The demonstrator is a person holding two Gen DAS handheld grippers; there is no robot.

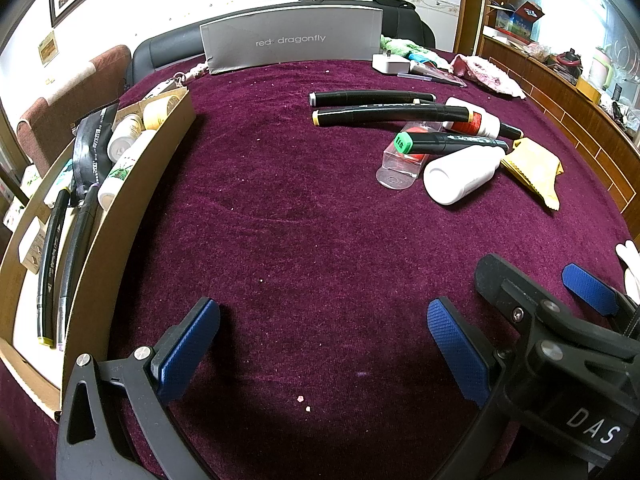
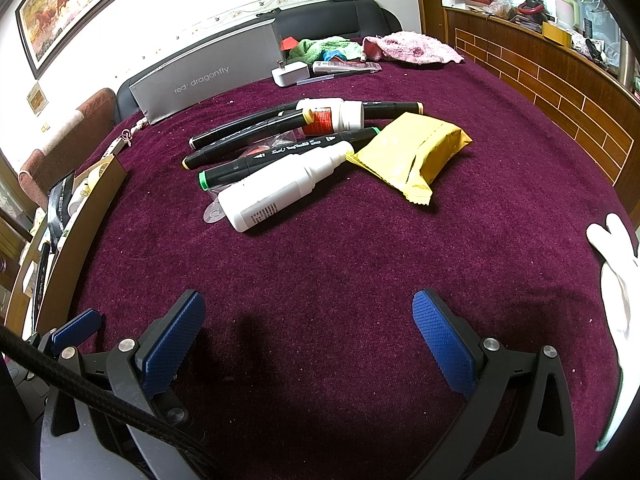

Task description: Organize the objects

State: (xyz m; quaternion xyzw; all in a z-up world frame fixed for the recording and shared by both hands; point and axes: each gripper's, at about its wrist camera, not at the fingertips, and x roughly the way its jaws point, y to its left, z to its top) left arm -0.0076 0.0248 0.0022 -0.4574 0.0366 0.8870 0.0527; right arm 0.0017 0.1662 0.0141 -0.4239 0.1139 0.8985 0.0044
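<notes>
Two low wrist cameras, side by side, looking across the bench (image 1: 304,208).
Both face the far grey box (image 1: 292,40); each sees the marker pile (image 2: 280,148) close ahead, from the left and the right.

Bare cloth (image 2: 320,264) ahead, marker pile (image 2: 280,148) beyond (cardboard box (image 1: 132,184) walling left)

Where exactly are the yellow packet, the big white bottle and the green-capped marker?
yellow packet (image 2: 412,152), right wrist view, middle of its wrapper.
big white bottle (image 2: 280,192), right wrist view, middle of its body.
green-capped marker (image 1: 404,143), left wrist view, on its green cap.
</notes>
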